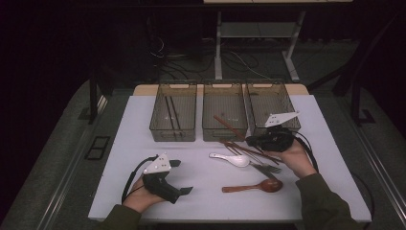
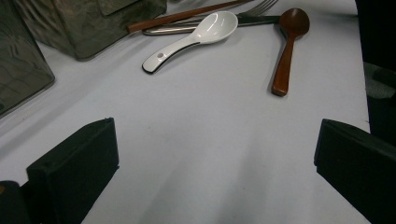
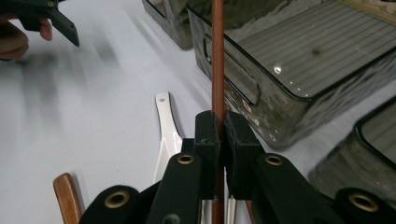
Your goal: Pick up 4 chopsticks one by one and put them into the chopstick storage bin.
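My right gripper [image 1: 250, 140] is shut on a brown chopstick [image 1: 229, 127], which slants up over the front wall of the middle bin [image 1: 224, 135]. In the right gripper view the chopstick [image 3: 217, 70] runs straight up from between the closed pads [image 3: 222, 128], with that bin [image 3: 280, 116] just to its right. On the table below lie more brown chopsticks [image 1: 239, 147], a white ceramic spoon [image 1: 232, 159], a fork [image 1: 265, 168] and a wooden spoon [image 1: 253, 187]. My left gripper [image 1: 183, 177] rests open near the front left, nothing between its jaws [image 2: 215, 163].
Three clear grey bins stand in a row at the back of the white table [image 1: 191, 158]. The left bin [image 1: 173, 138] holds dark chopsticks; the right bin [image 1: 258, 98] sits behind my right hand. The left gripper view shows the white spoon [image 2: 196, 37] and wooden spoon [image 2: 286, 51] ahead.
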Demonstrator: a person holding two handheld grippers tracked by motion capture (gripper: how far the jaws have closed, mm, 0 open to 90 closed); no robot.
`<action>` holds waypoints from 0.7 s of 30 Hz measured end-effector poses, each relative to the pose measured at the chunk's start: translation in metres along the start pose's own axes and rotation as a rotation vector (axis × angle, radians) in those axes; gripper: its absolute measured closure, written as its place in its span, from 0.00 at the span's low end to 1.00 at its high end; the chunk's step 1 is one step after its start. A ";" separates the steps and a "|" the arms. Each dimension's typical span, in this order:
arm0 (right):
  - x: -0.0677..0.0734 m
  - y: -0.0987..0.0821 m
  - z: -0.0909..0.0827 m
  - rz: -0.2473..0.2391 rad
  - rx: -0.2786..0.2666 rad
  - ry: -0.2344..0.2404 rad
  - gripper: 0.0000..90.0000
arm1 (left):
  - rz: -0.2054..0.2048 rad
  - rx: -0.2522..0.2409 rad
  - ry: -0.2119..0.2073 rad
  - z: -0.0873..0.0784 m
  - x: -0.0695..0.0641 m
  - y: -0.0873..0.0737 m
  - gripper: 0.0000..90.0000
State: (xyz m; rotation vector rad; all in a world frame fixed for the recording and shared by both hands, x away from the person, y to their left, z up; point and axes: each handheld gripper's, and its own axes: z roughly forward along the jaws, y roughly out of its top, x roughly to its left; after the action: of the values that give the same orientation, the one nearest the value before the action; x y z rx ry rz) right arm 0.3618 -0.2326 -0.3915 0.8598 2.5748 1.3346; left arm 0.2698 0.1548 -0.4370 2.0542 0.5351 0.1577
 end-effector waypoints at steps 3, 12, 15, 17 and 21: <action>0.001 0.003 0.003 0.002 -0.003 0.000 0.94 | 0.001 0.000 0.000 0.000 0.000 0.000 0.00; 0.004 0.017 0.016 0.027 -0.031 0.014 0.94 | -0.005 -0.012 -0.001 -0.002 0.002 0.000 0.00; 0.006 0.025 0.024 0.024 -0.024 0.016 0.94 | -0.005 -0.014 0.003 -0.002 0.002 -0.001 0.00; 0.007 0.029 0.027 0.019 -0.025 0.015 0.94 | -0.005 -0.015 0.006 -0.001 0.002 -0.001 0.00; 0.008 0.040 0.033 0.024 -0.032 0.017 0.94 | -0.004 -0.019 0.007 -0.001 0.002 -0.001 0.00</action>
State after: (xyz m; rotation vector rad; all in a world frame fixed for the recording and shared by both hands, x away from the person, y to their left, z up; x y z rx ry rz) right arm 0.3841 -0.1864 -0.3786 0.8810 2.5564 1.3916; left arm 0.2712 0.1567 -0.4378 2.0348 0.5402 0.1663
